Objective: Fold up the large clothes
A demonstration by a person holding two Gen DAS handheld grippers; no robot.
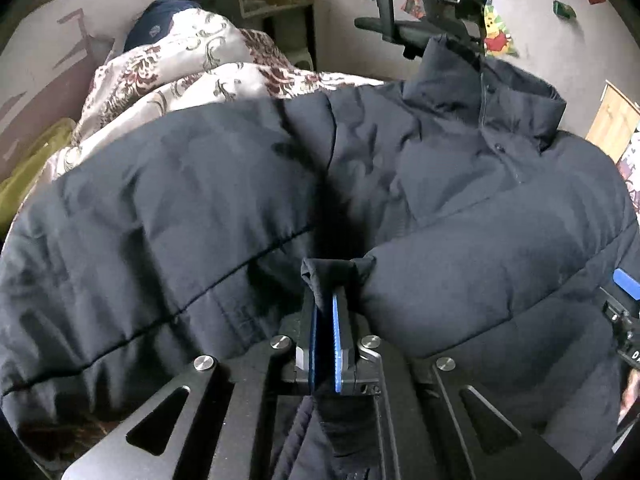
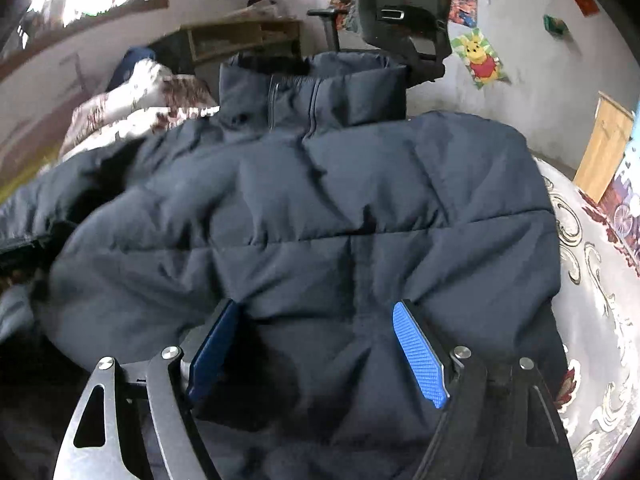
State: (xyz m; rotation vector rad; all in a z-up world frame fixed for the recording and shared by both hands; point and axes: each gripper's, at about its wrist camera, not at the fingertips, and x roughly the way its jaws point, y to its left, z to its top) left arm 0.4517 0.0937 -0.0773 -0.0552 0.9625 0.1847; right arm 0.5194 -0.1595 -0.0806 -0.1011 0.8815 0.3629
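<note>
From my left wrist view, the left tool is clenched on a pinch of the jacket, a small fold of dark fabric squeezed between its blue pads. The jacket lies spread across the bed, over the floral quilt, collar on the far side toward the chair. The right tool's blue pad shows at the jacket's right edge.

From my right wrist view, the right tool is released, its pads wide apart with the jacket bulging up between them; nothing is gripped. The collar stands up beyond it, zipper partly open, just in front of the chair. The quilt shows right of the jacket.
</note>
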